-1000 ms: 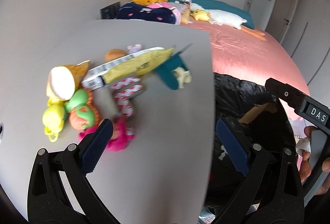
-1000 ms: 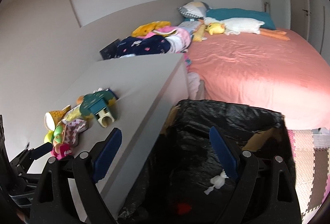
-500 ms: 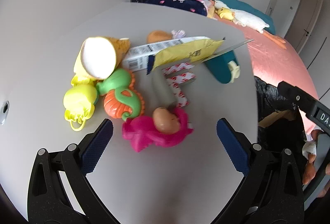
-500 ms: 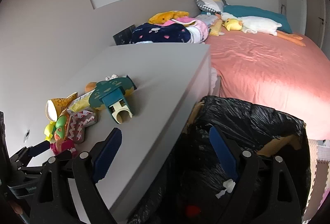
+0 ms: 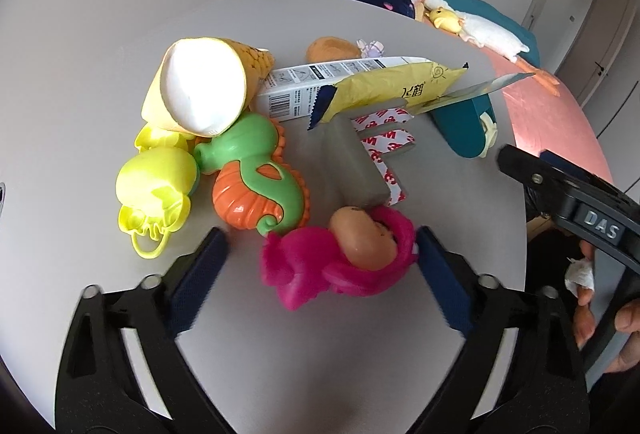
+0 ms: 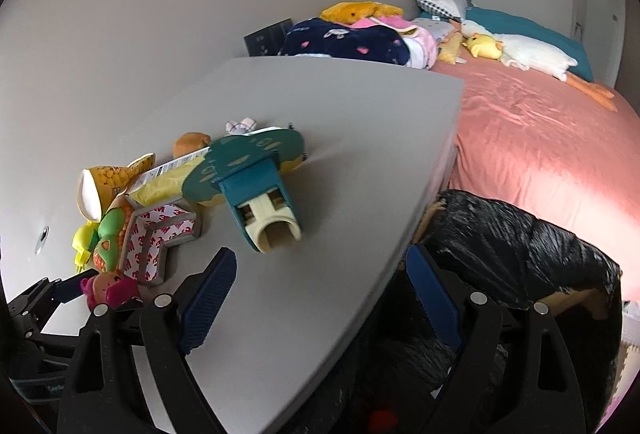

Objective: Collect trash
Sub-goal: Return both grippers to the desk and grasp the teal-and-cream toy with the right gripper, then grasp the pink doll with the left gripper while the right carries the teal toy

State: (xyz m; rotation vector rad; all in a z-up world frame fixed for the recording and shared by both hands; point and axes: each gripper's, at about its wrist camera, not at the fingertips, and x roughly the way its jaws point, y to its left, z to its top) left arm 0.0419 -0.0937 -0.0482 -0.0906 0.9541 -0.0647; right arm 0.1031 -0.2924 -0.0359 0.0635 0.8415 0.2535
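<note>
The left gripper [image 5: 318,266] hangs over the grey table [image 5: 360,346], its jaws apart and just now closing in around a pink doll [image 5: 340,258]; the right pad sits close against the doll's hair, the left pad stands clear, and whether the right one touches I cannot tell. The doll lies nearest the table's front edge, with bare surface in front of it. Behind it the pile crowds toward the wall side: an orange and green seahorse toy [image 5: 256,186], a yellow toy [image 5: 154,190], a cone [image 5: 208,86], a yellow wrapper [image 5: 392,90] on a white box [image 5: 304,90], and red-printed tape [image 5: 384,150]. The right gripper [image 6: 320,290], jaws wide apart and empty, straddles the table's right edge. Past that edge stands the black trash bag [image 6: 512,238], open, beside the pink bed [image 6: 540,138]. The far half of the table is open
</note>
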